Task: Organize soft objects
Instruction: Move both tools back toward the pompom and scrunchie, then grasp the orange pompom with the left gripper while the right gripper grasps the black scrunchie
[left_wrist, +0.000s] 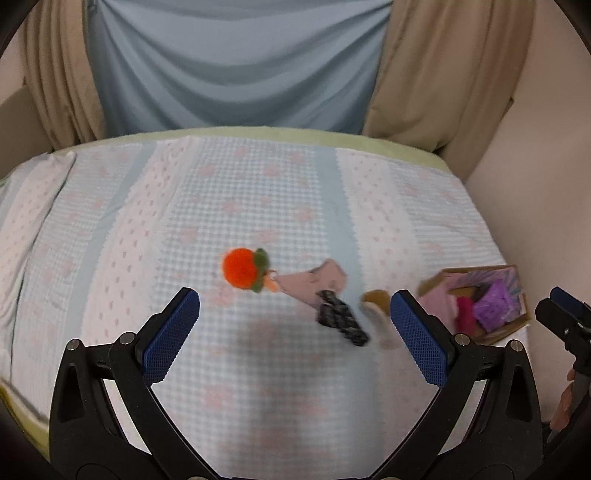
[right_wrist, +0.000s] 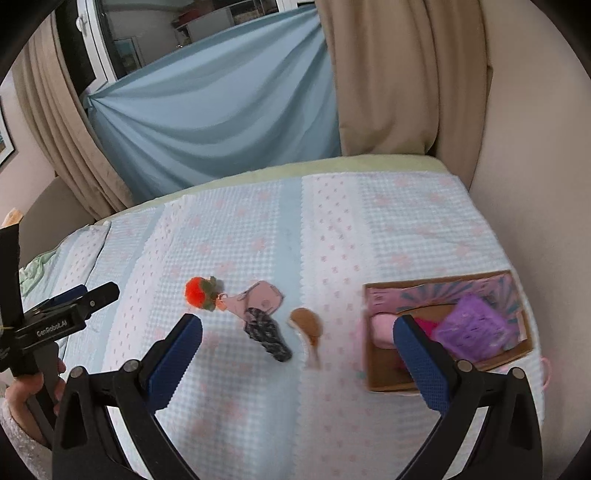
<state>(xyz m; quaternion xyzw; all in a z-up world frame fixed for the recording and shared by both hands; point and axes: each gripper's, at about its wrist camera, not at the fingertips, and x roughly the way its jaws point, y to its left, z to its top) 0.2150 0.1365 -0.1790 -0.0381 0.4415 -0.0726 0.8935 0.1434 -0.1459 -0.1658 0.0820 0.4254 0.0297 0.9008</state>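
Observation:
An orange pompom with green leaves (left_wrist: 244, 269) (right_wrist: 199, 292) lies on the checked bedspread, touching a pink pouch (left_wrist: 314, 282) (right_wrist: 258, 297). A dark knitted piece (left_wrist: 341, 322) (right_wrist: 269, 335) overlaps the pouch's near side, and a brown soft piece (left_wrist: 376, 302) (right_wrist: 308, 325) lies to its right. A cardboard box (left_wrist: 513, 325) (right_wrist: 384, 380) at the right holds a purple item (right_wrist: 471, 328), a pink one and a magenta one. My left gripper (left_wrist: 293, 332) hovers open above the bedspread, empty. My right gripper (right_wrist: 297, 354) is open and empty too.
The bedspread (right_wrist: 332, 229) covers a bed with a green edge at the far side. Blue cloth (right_wrist: 221, 122) and beige curtains (right_wrist: 406, 74) hang behind it. A wall (right_wrist: 535, 184) runs along the right side, close to the box. A hand (right_wrist: 26, 391) holds the left gripper.

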